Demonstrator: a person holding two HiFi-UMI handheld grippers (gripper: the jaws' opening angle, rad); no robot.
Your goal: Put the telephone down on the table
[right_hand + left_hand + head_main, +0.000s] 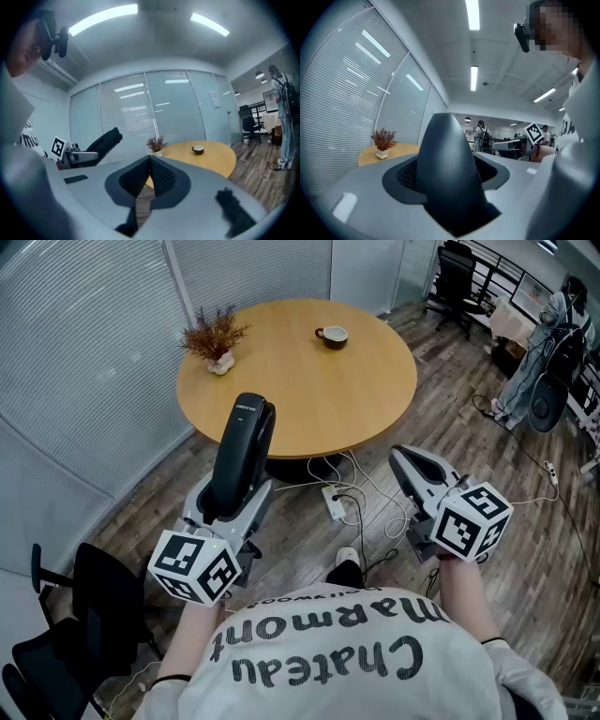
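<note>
A black telephone (242, 451) handset stands tilted in the left gripper (230, 505), its lower end clamped between the grey jaws. Its upper end leans toward the near edge of a round wooden table (375, 390). The handset is held in the air and does not rest on the tabletop. In the left gripper view its dark, rounded body (447, 173) fills the gap between the jaws, which press on it from both sides. The right gripper (405, 463) is held beside it, well apart, over the wood-plank floor (487, 474). Its jaws are brought together at the tips with nothing between them. Its own view shows the dark pads (161, 176) meeting in a point. On the table's far side sits a dark cup (332, 336) with a light inside. A dried plant (216, 334) in a small pale vase stands near the table's left edge. Under the table a white power strip (335, 505) lies among loose cables. A black office chair (98, 610) stands at the person's left, by a glass wall with blinds (84, 352). The person's white shirt (347, 662) with dark lettering fills the bottom of the head view.
</note>
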